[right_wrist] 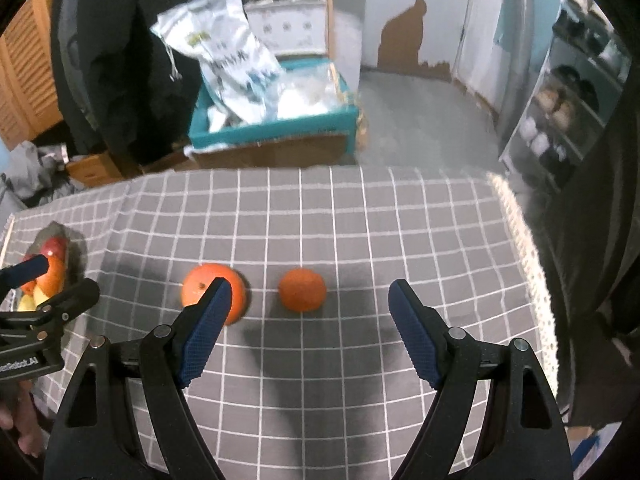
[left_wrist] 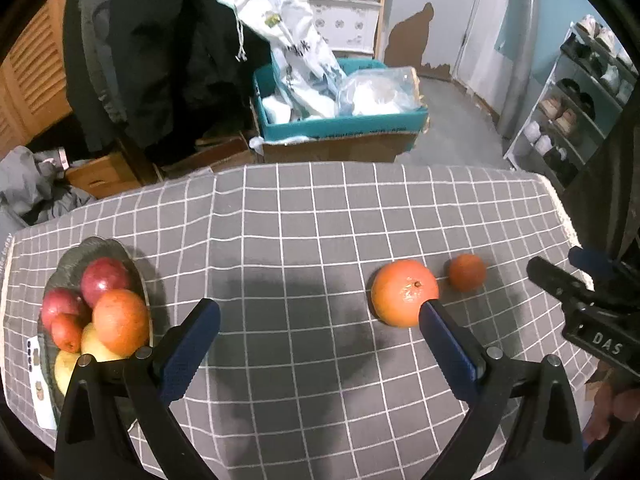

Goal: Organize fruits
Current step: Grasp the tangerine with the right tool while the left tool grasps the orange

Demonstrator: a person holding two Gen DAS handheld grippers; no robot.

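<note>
Left wrist view: left gripper (left_wrist: 320, 312) spread wide, nothing between the fingers, angled down at the table.
Left gripper surroundings: bare grid tablecloth (left_wrist: 304, 240) under the gap; large orange (left_wrist: 404, 293) just past the right fingertip at about 2 o'clock, partly hidden by it, contact not evident.
Right wrist view: right gripper (right_wrist: 310, 296) also wide open and empty.
Right gripper target zone: small orange (right_wrist: 302, 289) sits on the cloth between the two fingertips and slightly beyond them, at 12 o'clock, not touched; large orange at 10 o'clock, behind the left fingertip.
Fruit spacing: the two oranges lie near each other, apart, roughly mid-table.
Bowl: glass bowl (left_wrist: 96, 248) at 9 o'clock in the left view, near the table's left edge, well apart from the loose oranges.
Bowl contents: red apples (left_wrist: 105, 278), one orange, yellow fruit, piled together.
Done (judgement): most fruit appears gathered in the bowl.
Left (judgement): two oranges remain on the cloth; neither gripped yet.
Step in hand (judgement): approach to pick, one gripper per orange seems likely.
</note>
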